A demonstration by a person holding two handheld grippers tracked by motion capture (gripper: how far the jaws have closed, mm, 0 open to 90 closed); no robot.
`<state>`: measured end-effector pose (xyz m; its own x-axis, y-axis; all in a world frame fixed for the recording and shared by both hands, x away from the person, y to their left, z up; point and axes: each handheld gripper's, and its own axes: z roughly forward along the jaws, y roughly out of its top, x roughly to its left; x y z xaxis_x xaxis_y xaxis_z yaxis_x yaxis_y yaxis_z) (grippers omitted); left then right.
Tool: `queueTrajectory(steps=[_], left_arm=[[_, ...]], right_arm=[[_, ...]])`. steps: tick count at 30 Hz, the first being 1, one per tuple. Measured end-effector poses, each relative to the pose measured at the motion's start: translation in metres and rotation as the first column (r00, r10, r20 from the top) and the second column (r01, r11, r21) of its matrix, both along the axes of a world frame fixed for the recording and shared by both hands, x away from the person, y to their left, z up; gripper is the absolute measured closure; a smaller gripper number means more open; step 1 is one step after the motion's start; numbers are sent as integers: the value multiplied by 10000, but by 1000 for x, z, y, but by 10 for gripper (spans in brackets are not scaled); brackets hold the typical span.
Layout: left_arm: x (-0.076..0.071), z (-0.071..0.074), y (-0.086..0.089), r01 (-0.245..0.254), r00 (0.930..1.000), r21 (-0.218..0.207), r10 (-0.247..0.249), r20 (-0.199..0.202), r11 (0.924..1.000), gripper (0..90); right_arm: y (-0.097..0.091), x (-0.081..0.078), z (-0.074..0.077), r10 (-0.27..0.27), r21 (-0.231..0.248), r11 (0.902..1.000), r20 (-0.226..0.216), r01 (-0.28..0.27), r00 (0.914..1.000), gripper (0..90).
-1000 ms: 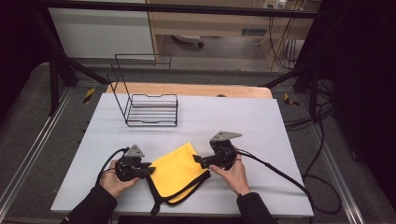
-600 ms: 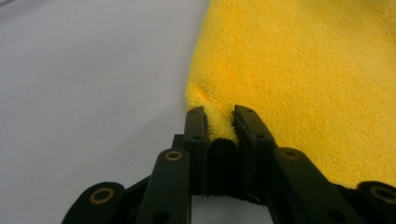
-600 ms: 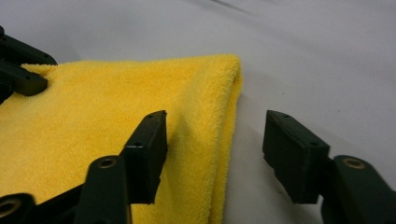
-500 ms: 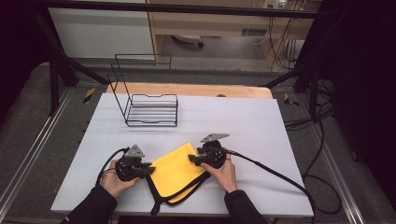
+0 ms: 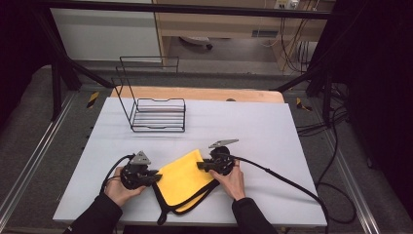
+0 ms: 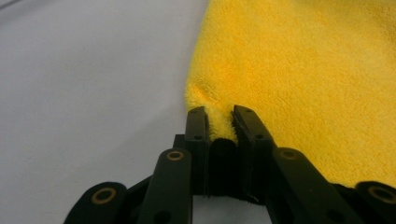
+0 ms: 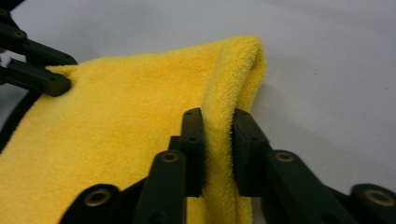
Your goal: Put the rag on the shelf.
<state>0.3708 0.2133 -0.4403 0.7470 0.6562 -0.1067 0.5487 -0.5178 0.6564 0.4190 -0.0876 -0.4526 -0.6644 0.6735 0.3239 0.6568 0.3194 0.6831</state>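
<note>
Tongs on the left pinch one corner of the yellow microfibre cloth; right tongs have just closed on its folded edge.

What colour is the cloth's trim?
Black, edging the yellow cloth; the high view shows it best.
</note>
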Motion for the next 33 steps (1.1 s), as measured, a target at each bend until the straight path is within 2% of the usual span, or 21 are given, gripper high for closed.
queueTrajectory(steps=[5,8,9,11,12,13,16,20,23,24,25,28,31,33], left_arm=[[-1,2,-1,54,10000,94,-54,56,9999,800],[-3,5,-1,43,10000,171,-45,79,9998,811],[-3,6,-1,-11,10000,178,10,72,9998,811],[-5,9,1,-113,9999,155,112,78,9998,814],[-6,10,2,-220,9997,157,219,62,9996,814],[-11,12,4,-413,9991,202,411,74,9989,814],[-17,12,4,-607,9981,290,604,118,9977,812],[-23,13,2,-681,9972,547,663,356,9962,791],[-21,14,3,-654,9971,555,631,414,9963,729],[-20,15,4,-691,9968,495,669,447,9964,729],[-18,16,5,-724,9963,408,704,492,9965,651],[-10,29,9,-993,9912,-130,1000,862,9950,520],[-4,35,9,-1016,9901,-303,1040,945,9944,414],[4,39,6,-983,9901,-416,1019,969,9943,379]], right_arm=[[0,0,2,59,88,9999,98,-60,9999,821],[1,1,5,135,313,9994,559,-153,9983,830],[1,1,5,135,313,9994,559,-153,9983,830],[4,2,9,209,375,9990,827,-240,9964,831],[9,6,12,392,322,9986,1131,-431,9928,831],[12,8,14,483,342,9980,1248,-530,9910,831],[22,14,13,861,126,9960,1403,-887,9864,829],[30,20,7,1049,-239,9944,1465,-1025,9836,820],[30,19,4,849,-382,9961,1766,-794,9806,724],[30,19,4,849,-382,9961,1766,-794,9806,724],[29,16,9,737,-386,9970,2059,-672,9758,630],[22,10,22,498,-419,9983,2378,-409,9700,493],[11,2,32,176,-283,9995,2522,-108,9675,367],[6,-2,34,53,-250,9997,2510,10,9680,331]])
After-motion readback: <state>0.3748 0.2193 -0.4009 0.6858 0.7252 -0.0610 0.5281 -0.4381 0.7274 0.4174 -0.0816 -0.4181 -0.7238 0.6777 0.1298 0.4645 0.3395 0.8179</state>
